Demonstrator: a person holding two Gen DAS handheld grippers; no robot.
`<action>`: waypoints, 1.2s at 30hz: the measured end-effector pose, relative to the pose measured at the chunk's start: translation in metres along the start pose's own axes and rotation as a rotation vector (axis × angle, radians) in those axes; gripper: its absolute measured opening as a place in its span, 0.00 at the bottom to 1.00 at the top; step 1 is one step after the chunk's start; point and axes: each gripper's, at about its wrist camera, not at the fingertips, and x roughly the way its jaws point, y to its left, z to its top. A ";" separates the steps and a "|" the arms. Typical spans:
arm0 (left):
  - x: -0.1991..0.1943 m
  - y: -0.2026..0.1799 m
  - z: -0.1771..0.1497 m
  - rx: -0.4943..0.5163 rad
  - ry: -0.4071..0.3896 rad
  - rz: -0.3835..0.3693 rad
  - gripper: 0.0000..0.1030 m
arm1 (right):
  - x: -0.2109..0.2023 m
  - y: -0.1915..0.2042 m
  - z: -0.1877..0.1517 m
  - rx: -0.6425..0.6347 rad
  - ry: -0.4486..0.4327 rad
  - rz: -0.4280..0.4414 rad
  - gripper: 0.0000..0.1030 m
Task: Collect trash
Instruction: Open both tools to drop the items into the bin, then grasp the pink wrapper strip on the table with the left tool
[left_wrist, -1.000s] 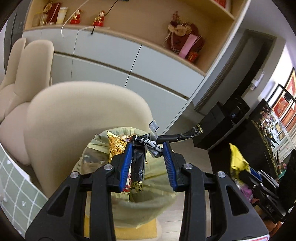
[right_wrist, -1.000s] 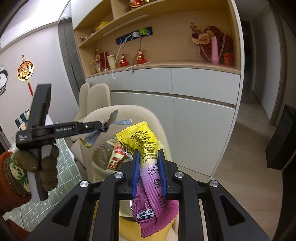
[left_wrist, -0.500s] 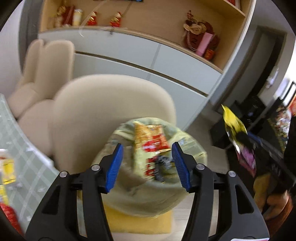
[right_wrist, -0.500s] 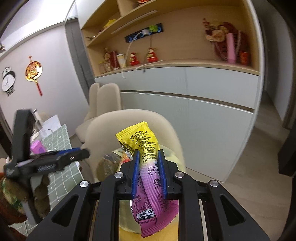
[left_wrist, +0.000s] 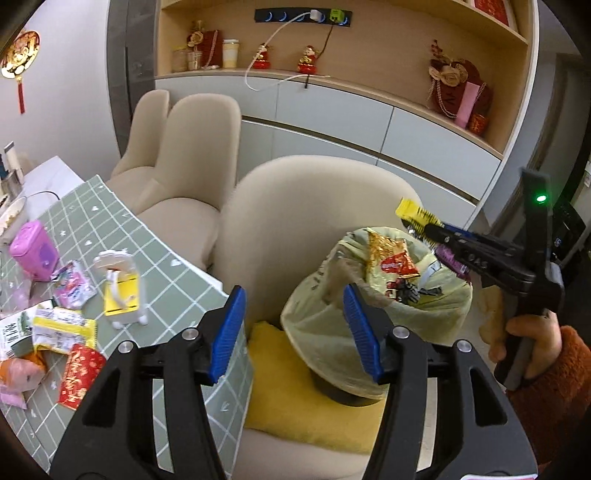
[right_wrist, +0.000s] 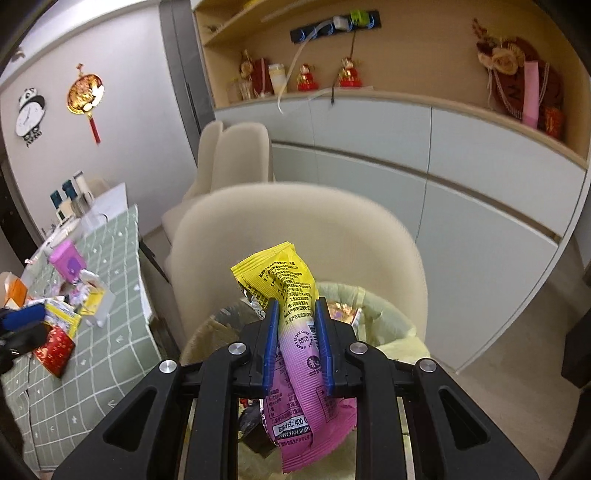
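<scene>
A bin lined with a pale yellow-green bag (left_wrist: 332, 317) stands on the seat of a beige chair (left_wrist: 295, 206) and holds several wrappers (left_wrist: 395, 264). My left gripper (left_wrist: 293, 317) is open and empty, just left of the bag and near the table. My right gripper (right_wrist: 295, 332) is shut on a yellow and pink snack wrapper (right_wrist: 299, 354) and holds it over the bag's mouth (right_wrist: 391, 325). That wrapper's yellow end (left_wrist: 410, 210) shows at the bag's far rim in the left wrist view.
A green checked table (left_wrist: 155, 266) at the left carries several wrappers (left_wrist: 62, 326), a red packet (left_wrist: 79, 373), a pink box (left_wrist: 33, 251) and a white and yellow holder (left_wrist: 120, 291). A yellow cushion (left_wrist: 295, 398) lies under the bin. Other beige chairs (left_wrist: 184, 155) and cabinets (left_wrist: 369, 122) stand behind.
My left gripper let go of the black wrapper into the bag, opened wide and swung left towards the table. My right gripper kept hold of the yellow and pink wrapper over the bag.
</scene>
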 end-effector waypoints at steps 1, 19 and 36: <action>-0.002 0.002 0.000 -0.004 -0.002 0.005 0.51 | 0.007 -0.002 -0.002 0.013 0.019 -0.005 0.19; -0.020 0.057 -0.017 -0.083 0.039 -0.037 0.51 | 0.000 0.000 -0.023 0.103 0.033 -0.109 0.48; -0.087 0.230 -0.103 -0.248 0.051 0.129 0.52 | -0.069 0.155 -0.045 0.041 -0.074 0.016 0.65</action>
